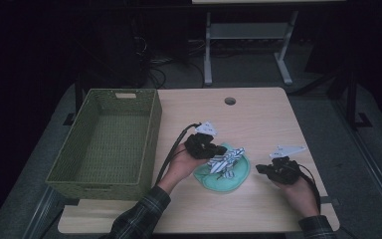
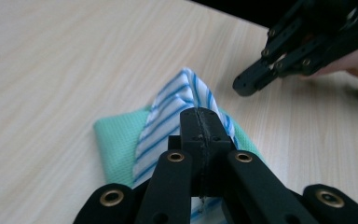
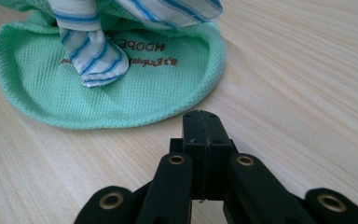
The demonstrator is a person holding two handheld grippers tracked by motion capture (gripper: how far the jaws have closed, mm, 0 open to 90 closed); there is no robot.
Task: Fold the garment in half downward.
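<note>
Left tool (image 2: 199, 122) pinching striped cloth (image 2: 168, 116), frame centre.
Soft, light, limp; lying on green cloth (image 3: 121, 88). Nipping a raised fold is gripping best. Right tool (image 3: 200, 122) pressed together, holding nothing.

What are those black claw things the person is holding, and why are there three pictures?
They are hand-held grippers, each with two black jaws. One picture looks down from above the light wooden table; the other two come from small cameras riding on each gripper. On the table sit a green woven basket and a mint-green round mesh cloth, with a white cloth with blue stripes on top. The left gripper has its jaws shut, seemingly pinching the striped cloth. The right gripper is shut too, holding nothing.
</note>
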